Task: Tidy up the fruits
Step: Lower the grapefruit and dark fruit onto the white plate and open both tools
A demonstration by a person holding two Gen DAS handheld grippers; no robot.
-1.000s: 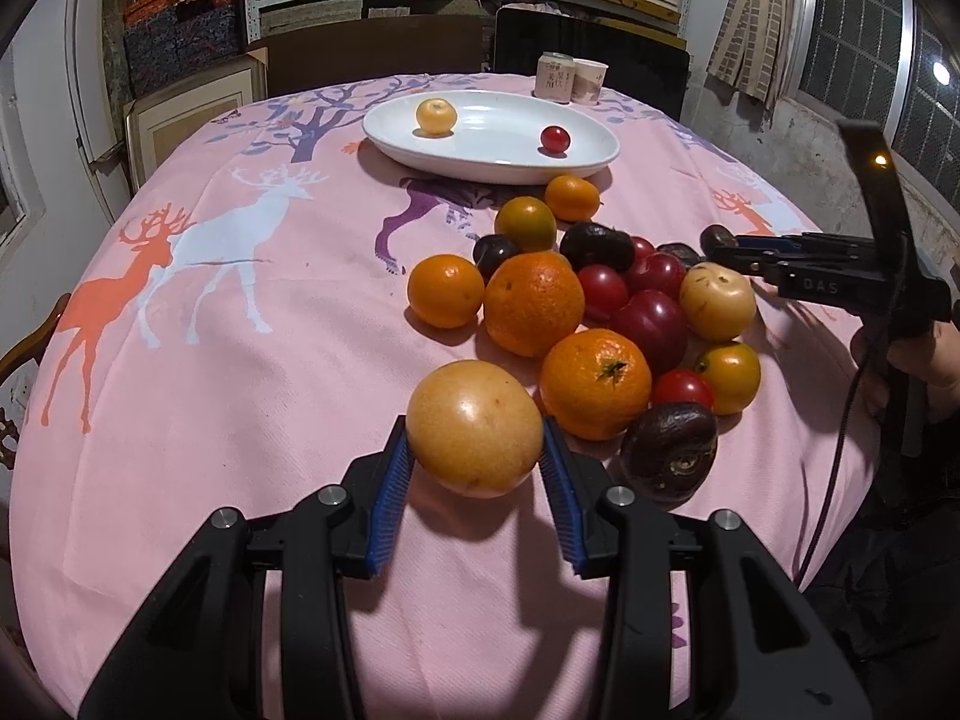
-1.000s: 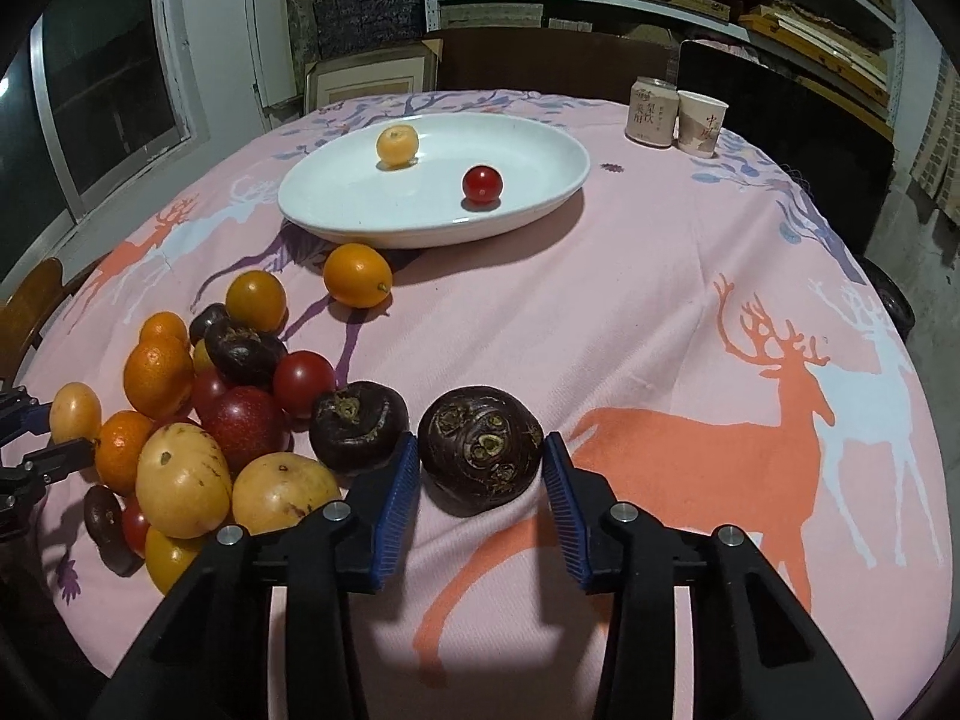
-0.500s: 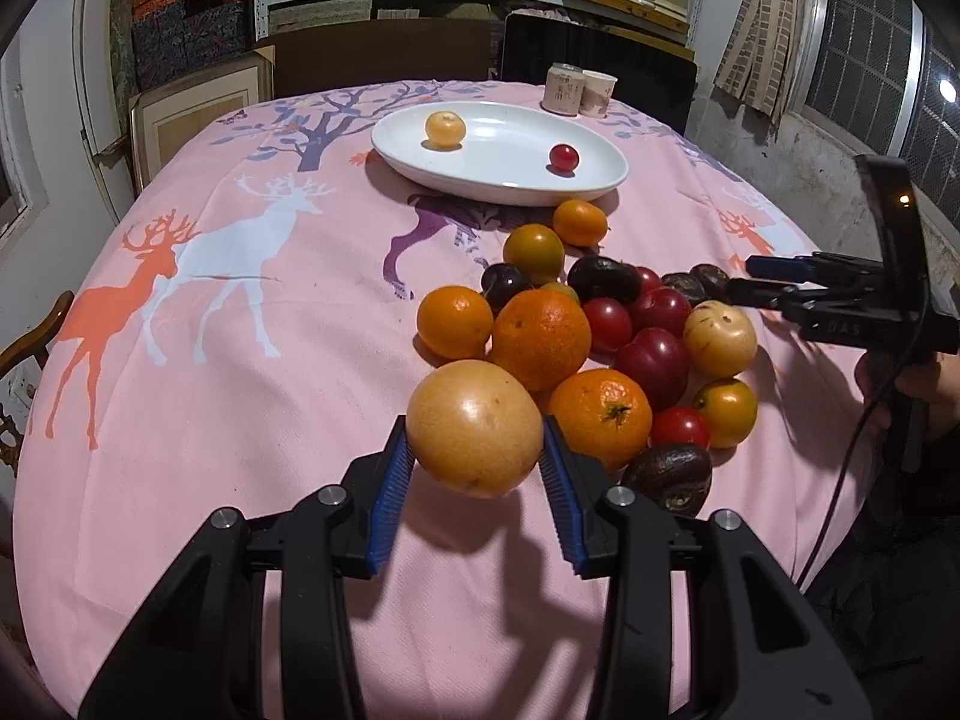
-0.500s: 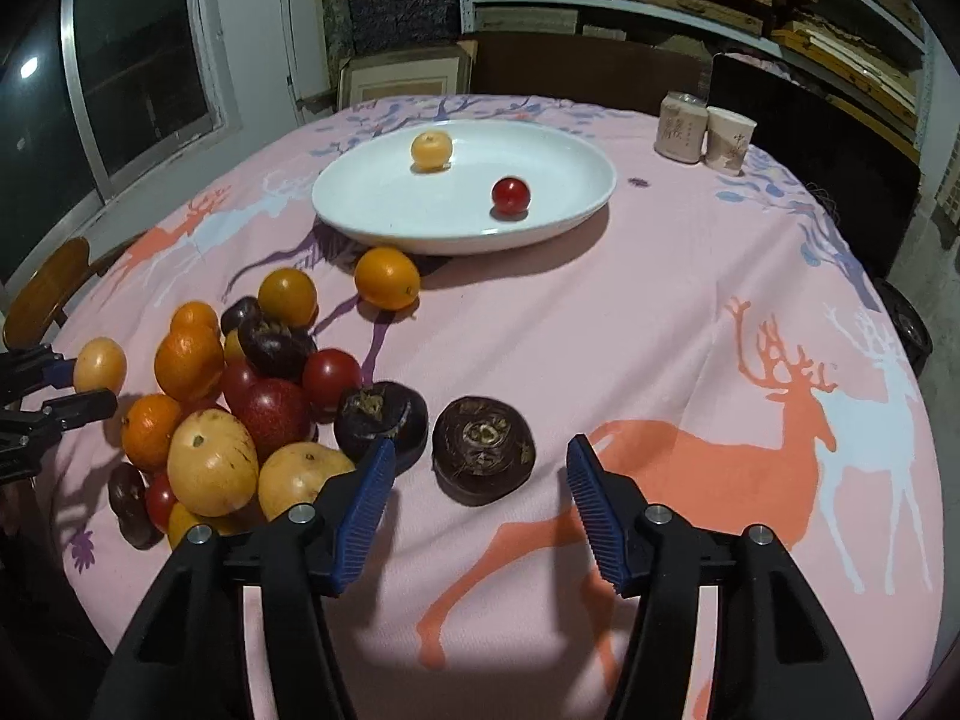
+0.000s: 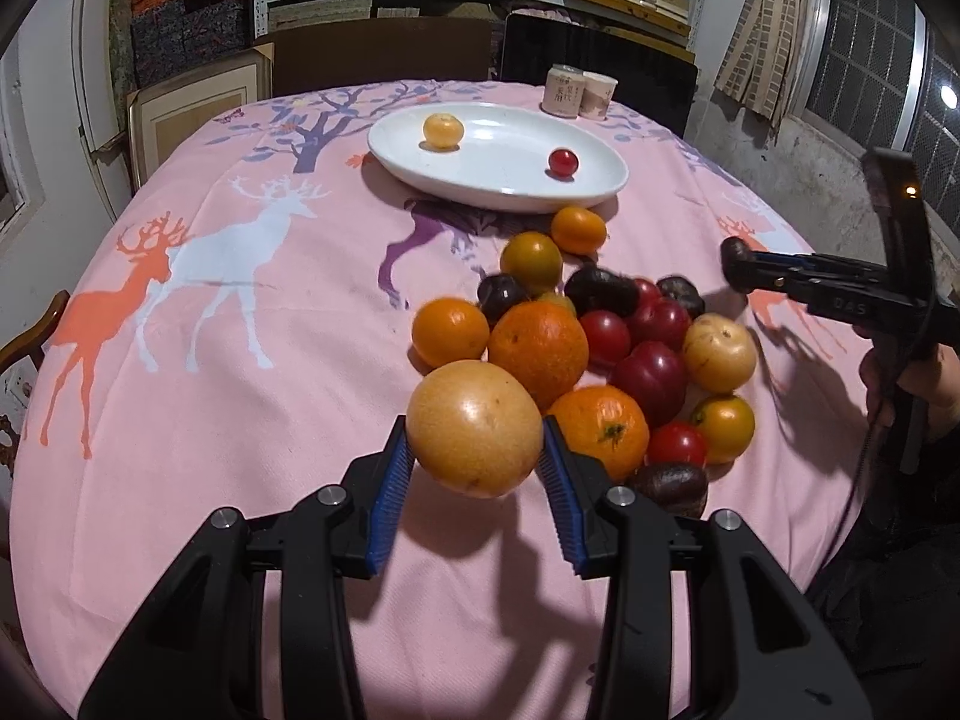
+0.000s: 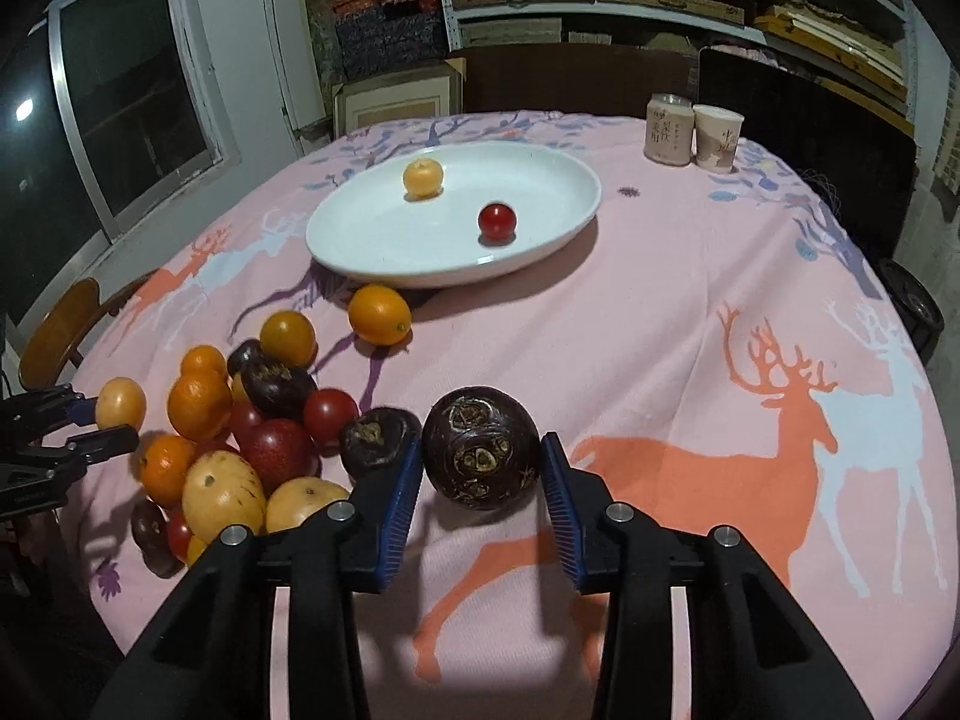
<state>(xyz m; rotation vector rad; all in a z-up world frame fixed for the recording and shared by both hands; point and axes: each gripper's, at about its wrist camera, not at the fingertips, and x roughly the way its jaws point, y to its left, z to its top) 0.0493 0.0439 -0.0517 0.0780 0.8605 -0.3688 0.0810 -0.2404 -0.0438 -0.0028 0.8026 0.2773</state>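
Our left gripper [image 5: 477, 468] clamps a smooth round yellow fruit [image 5: 474, 427] above the desk [image 5: 240, 396], while our right gripper's [image 6: 480, 483] ribbed jaws are closing on a rough, scarred dark fruit [image 6: 480, 455].

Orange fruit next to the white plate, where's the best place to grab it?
Probably its two rounded sides, left and right, coming down from above. The orange fruit sits apart from the pile with bare cloth either side, but the white plate has its rim close behind it, leaving no room there.
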